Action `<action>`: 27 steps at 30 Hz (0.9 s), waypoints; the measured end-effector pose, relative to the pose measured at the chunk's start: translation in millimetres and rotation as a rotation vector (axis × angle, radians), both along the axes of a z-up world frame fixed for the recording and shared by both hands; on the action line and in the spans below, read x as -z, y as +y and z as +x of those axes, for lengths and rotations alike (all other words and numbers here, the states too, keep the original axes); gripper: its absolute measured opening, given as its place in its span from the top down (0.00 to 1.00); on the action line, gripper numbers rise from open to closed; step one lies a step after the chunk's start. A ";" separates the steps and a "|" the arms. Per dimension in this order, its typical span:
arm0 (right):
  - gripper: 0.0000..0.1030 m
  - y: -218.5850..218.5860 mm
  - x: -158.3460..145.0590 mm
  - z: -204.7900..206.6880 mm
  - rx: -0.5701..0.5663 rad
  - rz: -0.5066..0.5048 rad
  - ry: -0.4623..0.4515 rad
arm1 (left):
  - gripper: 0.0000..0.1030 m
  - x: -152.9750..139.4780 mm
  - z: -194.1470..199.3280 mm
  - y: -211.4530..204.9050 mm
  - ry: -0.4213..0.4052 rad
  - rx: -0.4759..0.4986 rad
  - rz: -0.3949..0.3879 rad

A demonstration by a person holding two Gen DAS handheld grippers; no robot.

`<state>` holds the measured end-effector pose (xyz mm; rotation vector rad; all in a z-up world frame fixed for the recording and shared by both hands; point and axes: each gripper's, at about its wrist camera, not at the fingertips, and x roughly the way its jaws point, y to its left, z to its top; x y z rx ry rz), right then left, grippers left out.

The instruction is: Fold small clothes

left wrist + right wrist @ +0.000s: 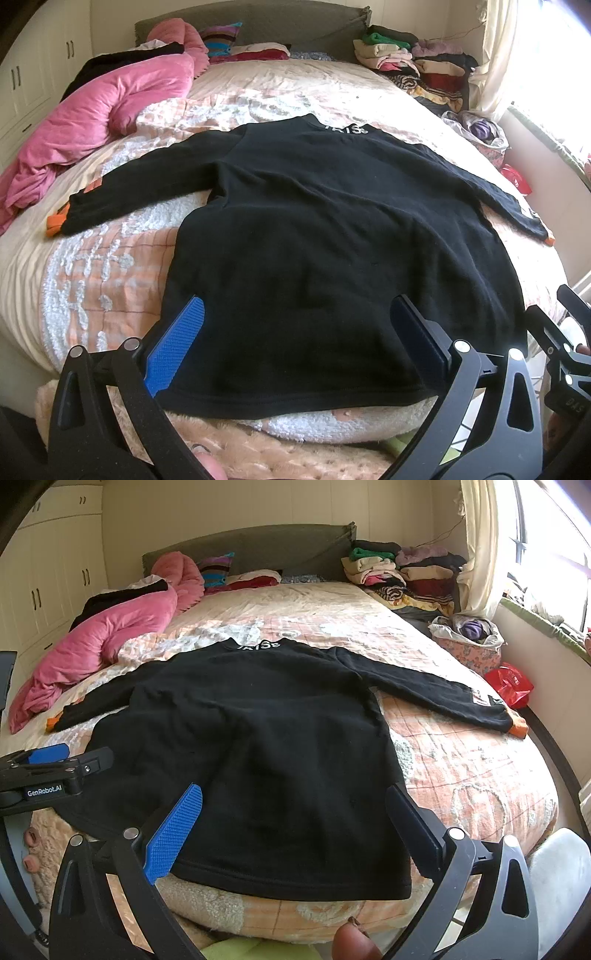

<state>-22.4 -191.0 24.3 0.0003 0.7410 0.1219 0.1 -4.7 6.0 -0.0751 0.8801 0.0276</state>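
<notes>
A black long-sleeved sweater (pixel 314 240) with orange cuffs lies flat on the bed, collar away from me and both sleeves spread out; it also shows in the right wrist view (pixel 258 746). My left gripper (pixel 299 314) is open above the sweater's hem, nothing between its blue pads. My right gripper (pixel 295 801) is open above the hem's right part, also empty. The left gripper shows at the left edge of the right wrist view (pixel 55 760), and the right gripper at the right edge of the left wrist view (pixel 569 332).
A pink quilt (pixel 96 122) is bunched along the bed's left side. Stacks of folded clothes (pixel 413 62) sit at the head on the right. A basket of clothes (pixel 469 642) and a red bag (pixel 511 685) lie beside the bed by the window.
</notes>
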 end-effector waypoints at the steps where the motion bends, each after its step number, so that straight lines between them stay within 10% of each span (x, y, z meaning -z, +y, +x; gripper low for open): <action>1: 0.04 -0.2 -0.2 0.0 -0.001 0.000 -0.001 | 0.08 -0.2 0.1 -0.2 0.000 0.000 0.000; 27: 0.04 3.5 -1.9 0.0 0.002 0.009 0.000 | 0.08 -4.5 -4.6 -1.8 -0.012 0.006 0.002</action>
